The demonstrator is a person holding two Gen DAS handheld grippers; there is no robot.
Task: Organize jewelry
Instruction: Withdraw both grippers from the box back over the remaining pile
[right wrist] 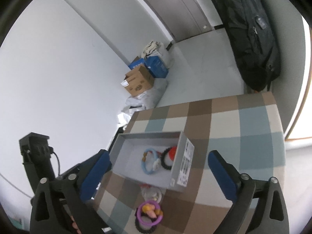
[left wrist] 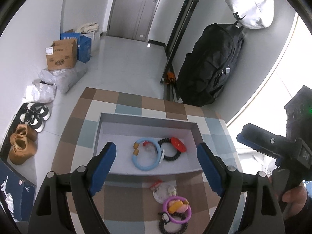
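A grey open box (left wrist: 148, 118) stands on the checked table. Inside it lie a light blue bracelet (left wrist: 143, 167) and a black beaded bracelet with a red charm (left wrist: 178, 145). In front of the box, on the cloth, lie a clear packet (left wrist: 164, 192), a purple bracelet with yellow and pink charms (left wrist: 176, 208) and a black beaded bracelet (left wrist: 171, 227). My left gripper (left wrist: 157, 165) hangs open above the box's near wall, holding nothing. My right gripper (right wrist: 159, 173) is wide open and empty over the box (right wrist: 183, 167) and the purple bracelet (right wrist: 148, 214). One of its fingers (left wrist: 253, 139) shows at the right.
The checked tablecloth (left wrist: 126, 99) ends at a far edge over a pale floor. A black backpack (left wrist: 210, 62) leans on the right wall. Cardboard boxes (left wrist: 61, 55), plastic bags and shoes (left wrist: 22, 146) line the left wall. A closed door (left wrist: 136, 9) is at the back.
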